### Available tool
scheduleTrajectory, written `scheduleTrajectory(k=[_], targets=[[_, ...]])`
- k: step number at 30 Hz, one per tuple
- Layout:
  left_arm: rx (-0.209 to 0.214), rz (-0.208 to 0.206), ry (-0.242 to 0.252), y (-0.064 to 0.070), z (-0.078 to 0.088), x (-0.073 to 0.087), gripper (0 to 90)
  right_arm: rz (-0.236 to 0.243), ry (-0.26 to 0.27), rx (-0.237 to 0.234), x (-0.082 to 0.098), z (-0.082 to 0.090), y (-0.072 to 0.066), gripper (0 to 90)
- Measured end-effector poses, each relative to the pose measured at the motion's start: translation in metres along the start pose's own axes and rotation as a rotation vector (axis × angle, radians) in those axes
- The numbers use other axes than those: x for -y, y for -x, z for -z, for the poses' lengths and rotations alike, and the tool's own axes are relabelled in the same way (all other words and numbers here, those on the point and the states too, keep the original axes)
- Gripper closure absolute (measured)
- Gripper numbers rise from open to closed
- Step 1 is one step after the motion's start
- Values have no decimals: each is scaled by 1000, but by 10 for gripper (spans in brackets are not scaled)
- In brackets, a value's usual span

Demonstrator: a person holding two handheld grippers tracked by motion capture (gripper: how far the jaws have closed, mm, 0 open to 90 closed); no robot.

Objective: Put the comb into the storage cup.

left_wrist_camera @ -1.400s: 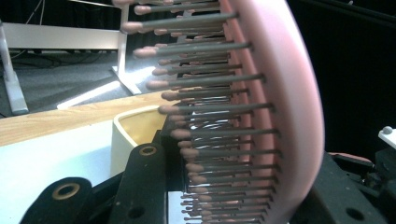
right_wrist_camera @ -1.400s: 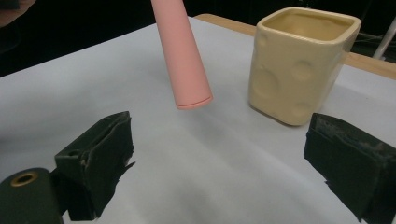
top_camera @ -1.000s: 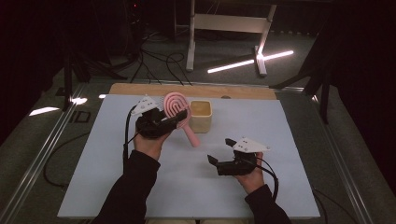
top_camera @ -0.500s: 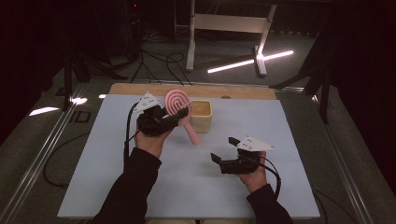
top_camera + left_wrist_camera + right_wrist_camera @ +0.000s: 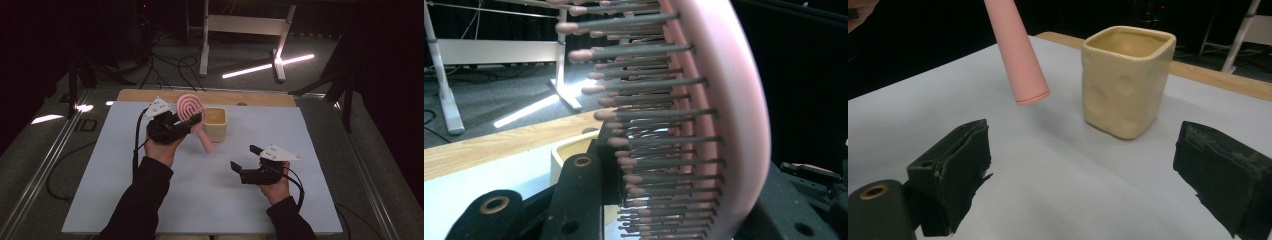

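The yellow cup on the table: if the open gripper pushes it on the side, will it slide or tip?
The yellow cup looks squat and flat-based, so it would probably slide on the smooth white table. It seems a thick-walled ceramic: likely stiff, fairly heavy, possibly breakable. A high push might tip it.

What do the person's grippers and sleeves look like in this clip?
Both arms wear dark long sleeves to the wrist. The left gripper and right gripper have black bodies, each topped by a grey three-cornered plate. A black cable trails from each. The jaws end in blocky black pads with rough, frayed edges, and brass-ringed holes mark the black jaw arms.
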State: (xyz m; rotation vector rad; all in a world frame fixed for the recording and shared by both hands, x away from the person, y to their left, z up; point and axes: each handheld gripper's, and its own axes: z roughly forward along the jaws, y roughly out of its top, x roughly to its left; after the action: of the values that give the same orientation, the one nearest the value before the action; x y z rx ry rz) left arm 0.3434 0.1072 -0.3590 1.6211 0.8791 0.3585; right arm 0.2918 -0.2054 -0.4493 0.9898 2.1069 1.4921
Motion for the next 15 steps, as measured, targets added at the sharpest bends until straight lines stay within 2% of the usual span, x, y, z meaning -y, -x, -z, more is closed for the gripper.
scheduleTrajectory(k=[7, 15], targets=[[-8, -5, 2, -2, 0, -3, 636, 18, 2, 6, -1, 2, 0, 81], [-21, -31, 5, -5, 4, -10, 636, 24, -4, 16, -1, 7, 1, 81]])
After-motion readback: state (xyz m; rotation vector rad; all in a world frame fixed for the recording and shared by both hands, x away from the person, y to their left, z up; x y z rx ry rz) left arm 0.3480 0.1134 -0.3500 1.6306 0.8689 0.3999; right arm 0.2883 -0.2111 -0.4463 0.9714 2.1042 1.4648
